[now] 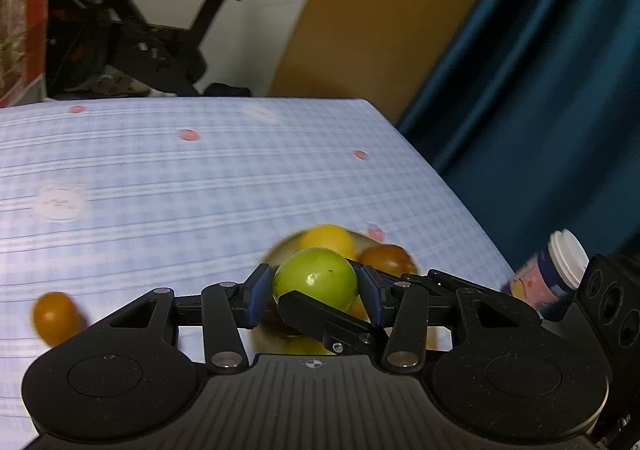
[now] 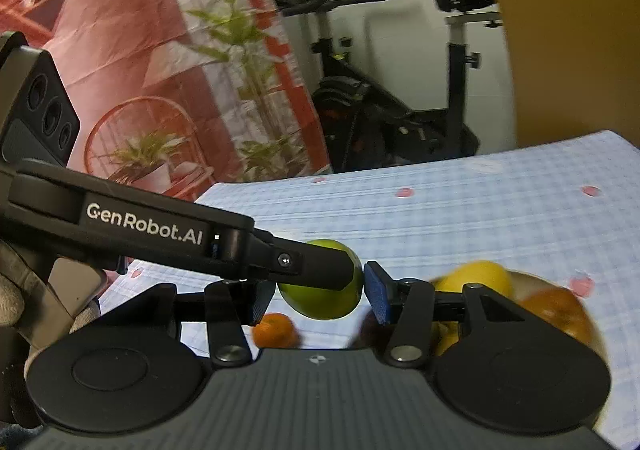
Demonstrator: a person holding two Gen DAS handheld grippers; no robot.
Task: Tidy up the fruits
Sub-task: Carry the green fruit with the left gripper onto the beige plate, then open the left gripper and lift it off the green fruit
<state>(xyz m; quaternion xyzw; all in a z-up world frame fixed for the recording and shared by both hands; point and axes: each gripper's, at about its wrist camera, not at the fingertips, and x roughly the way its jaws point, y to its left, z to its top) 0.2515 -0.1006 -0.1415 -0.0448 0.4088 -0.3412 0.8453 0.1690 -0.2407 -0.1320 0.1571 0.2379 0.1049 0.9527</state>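
Checked tablecloth [image 1: 200, 178] under doubly gripped green fruit [image 1: 316, 278]

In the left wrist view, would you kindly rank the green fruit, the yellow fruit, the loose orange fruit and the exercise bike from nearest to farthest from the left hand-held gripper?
1. Green fruit: between the pads of the left hand-held gripper.
2. Yellow fruit: just behind it, in the bowl.
3. Loose orange fruit: far left on the tablecloth.
4. Exercise bike: beyond the table, against the wall.
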